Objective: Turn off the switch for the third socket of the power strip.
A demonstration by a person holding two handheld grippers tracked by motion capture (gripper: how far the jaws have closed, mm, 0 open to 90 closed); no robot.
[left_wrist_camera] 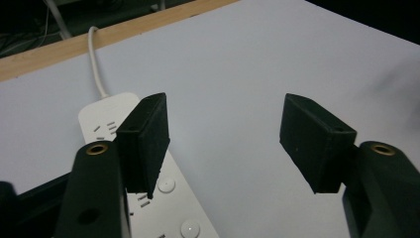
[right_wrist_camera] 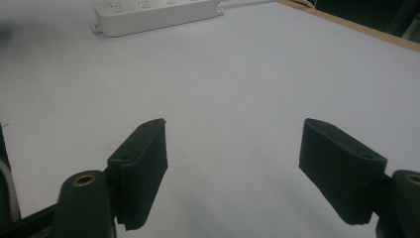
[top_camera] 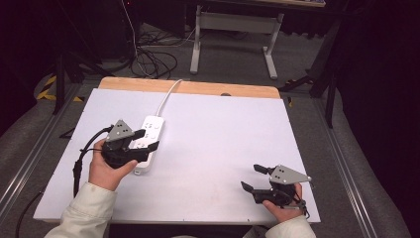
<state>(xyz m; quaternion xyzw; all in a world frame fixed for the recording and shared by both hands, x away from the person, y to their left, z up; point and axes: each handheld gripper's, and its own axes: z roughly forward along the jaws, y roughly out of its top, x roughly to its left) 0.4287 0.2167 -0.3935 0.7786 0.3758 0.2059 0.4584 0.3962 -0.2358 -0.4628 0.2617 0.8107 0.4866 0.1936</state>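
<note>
Power strip (top_camera: 147, 143) lies on the table (top_camera: 213, 148), left half; its cord (top_camera: 168, 94) runs over the far edge. Left gripper (top_camera: 147, 140) above it; right gripper (top_camera: 252, 177) near right corner.

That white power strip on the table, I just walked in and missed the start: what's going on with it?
A person at a white-topped table holds a two-jaw gripper in each hand. The left gripper hovers over the near end of the white plastic power strip, its jaws open with nothing between them; the strip lies flat, its white cable running off the far edge. The right gripper sits apart at the near right of the table, jaws open and empty, pointing toward the strip.
</note>
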